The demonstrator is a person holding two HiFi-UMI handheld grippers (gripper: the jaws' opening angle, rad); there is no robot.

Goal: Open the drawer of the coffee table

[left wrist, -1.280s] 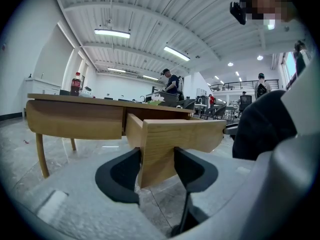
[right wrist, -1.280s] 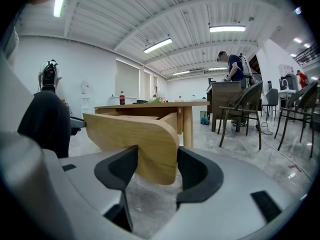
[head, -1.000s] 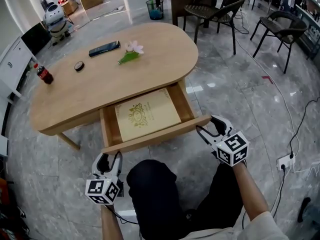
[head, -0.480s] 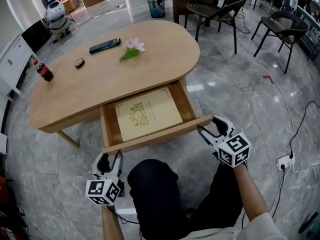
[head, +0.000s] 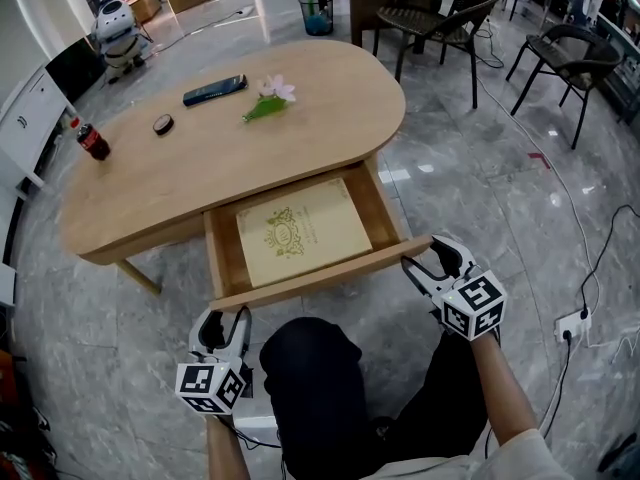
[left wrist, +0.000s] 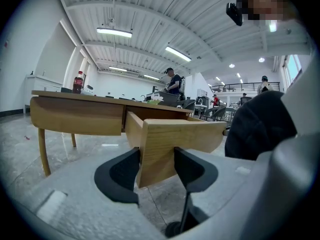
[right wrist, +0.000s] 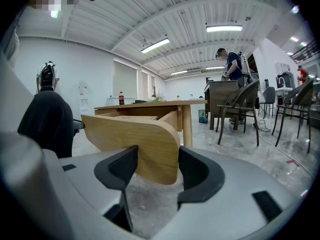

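Seen from above, a light wooden coffee table with an oval top stands on a grey marble floor, and its shallow wooden drawer is pulled well out toward the seated person. A pale yellow book or folder lies flat in the drawer and fills most of it. The cover carries an ornate dark emblem with lettering too small to read. The left gripper sits low at the drawer front's left end. Its own view shows the jaws wide apart, with the front's lower corner in the gap, and contact cannot be made out. The right gripper is at the front's rounded right end, its jaws likewise spread wide to either side of the wood. Each gripper bears a cube printed with black-and-white square markers. On the tabletop are a small dark cola bottle with a red label, its brand illegible, a round black disc, a dark slim phone or remote and a pale pink flower with a green stem. Black wicker chairs stand beyond the table. The person's dark-clad knee hides the floor between the grippers.
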